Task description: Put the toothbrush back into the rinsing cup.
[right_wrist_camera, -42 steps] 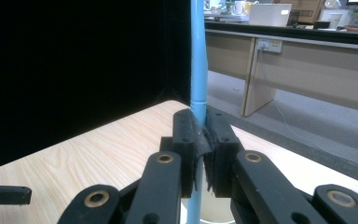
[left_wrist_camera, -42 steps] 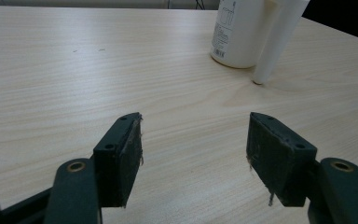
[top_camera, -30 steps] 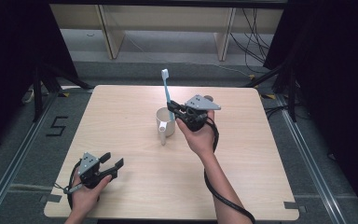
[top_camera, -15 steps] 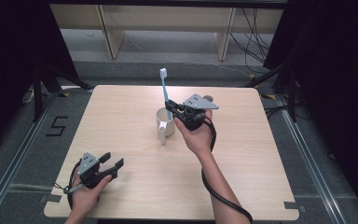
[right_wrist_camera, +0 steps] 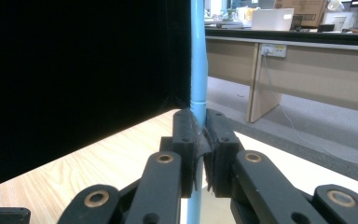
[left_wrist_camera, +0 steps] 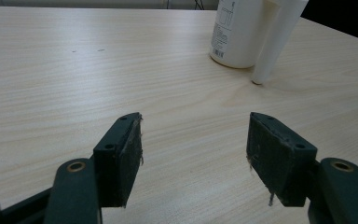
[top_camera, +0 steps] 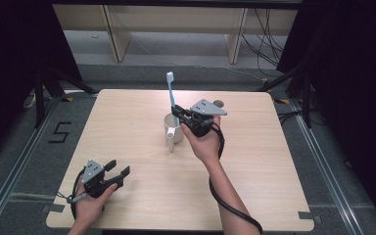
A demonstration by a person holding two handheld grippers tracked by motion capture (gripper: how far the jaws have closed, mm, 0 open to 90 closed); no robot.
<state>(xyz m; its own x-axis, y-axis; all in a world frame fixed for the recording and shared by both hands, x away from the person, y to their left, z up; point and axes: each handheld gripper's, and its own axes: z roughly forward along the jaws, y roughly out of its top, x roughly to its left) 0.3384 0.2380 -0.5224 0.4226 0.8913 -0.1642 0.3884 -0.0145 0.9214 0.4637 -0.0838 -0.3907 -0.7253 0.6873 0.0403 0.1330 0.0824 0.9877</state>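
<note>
High view: at frame centre, the right gripper (top_camera: 182,117) is clamping an upright blue toothbrush (top_camera: 172,97), its lower end seemingly inside the white mug (top_camera: 173,132); the left gripper (top_camera: 118,175) is resting unclenched, lower left.

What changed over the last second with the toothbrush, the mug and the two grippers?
Almost nothing. The right gripper, shut on the blue toothbrush, stays over the white mug with the brush upright; any lowering is too slight to tell. The mug has not moved. The left gripper remains open and resting near the table's front left corner.
</note>
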